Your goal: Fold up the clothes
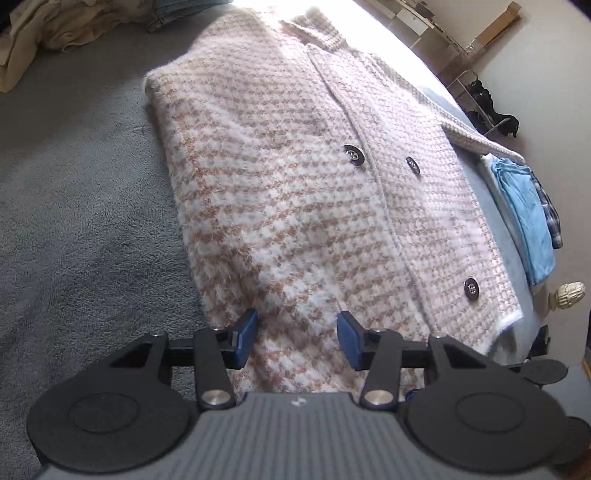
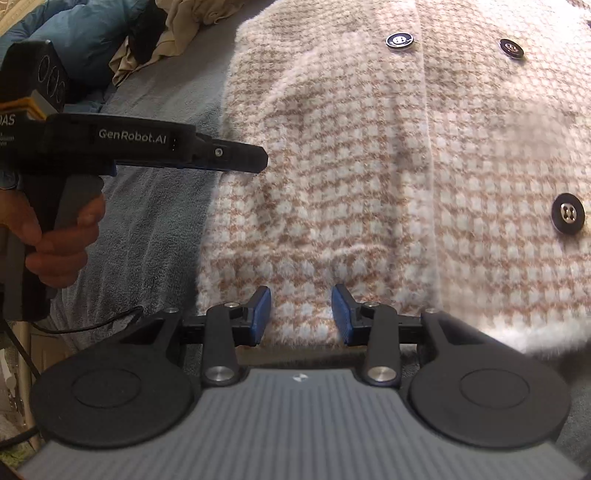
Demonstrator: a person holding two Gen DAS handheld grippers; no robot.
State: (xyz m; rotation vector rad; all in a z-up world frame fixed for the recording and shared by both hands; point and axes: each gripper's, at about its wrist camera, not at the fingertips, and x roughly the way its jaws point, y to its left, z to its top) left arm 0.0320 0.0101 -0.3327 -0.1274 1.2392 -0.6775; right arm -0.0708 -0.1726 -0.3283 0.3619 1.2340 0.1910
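Observation:
A fluffy pink-and-tan houndstooth cardigan (image 1: 295, 184) with dark buttons (image 1: 353, 153) lies flat on a grey blanket (image 1: 74, 221), its left side folded in. My left gripper (image 1: 297, 338) is open, its blue pads over the cardigan's near hem. My right gripper (image 2: 301, 314) is open too, at the hem of the same cardigan (image 2: 369, 166). The left gripper's body (image 2: 147, 144) shows in the right wrist view, held by a hand, at the cardigan's left edge.
Beige cloth (image 1: 44, 33) and a blue garment (image 2: 81, 37) lie piled at the far left. Folded blue and plaid clothes (image 1: 528, 214) are stacked at the right bed edge by a cream bedpost knob (image 1: 570, 294). A wall and shelving stand beyond.

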